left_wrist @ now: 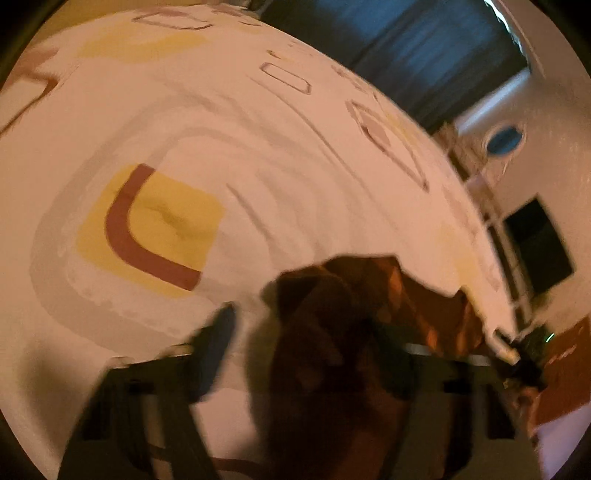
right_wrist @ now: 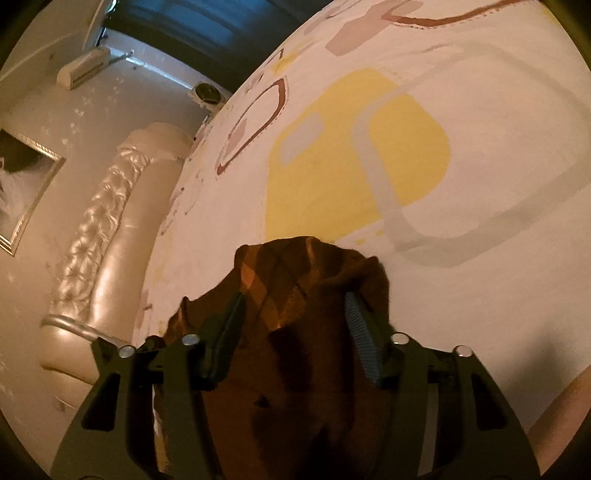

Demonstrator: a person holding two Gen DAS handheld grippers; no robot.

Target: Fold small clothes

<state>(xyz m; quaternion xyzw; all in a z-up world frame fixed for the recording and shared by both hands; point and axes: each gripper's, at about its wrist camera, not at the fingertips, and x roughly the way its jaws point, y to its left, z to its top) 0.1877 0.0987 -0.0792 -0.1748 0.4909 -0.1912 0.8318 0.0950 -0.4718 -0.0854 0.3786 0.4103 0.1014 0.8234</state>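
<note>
A small brown and orange checked garment lies bunched on a bed with a white sheet patterned in yellow, grey and maroon. In the left wrist view my left gripper is open, its left finger clear of the cloth and its right finger buried in it; the view is blurred. In the right wrist view the same garment fills the gap between the fingers of my right gripper, which is open with both pads beside the cloth.
A padded cream headboard runs along the bed's left edge in the right wrist view. Beyond it are a framed picture and dark blue curtains. A dark screen hangs on the wall in the left wrist view.
</note>
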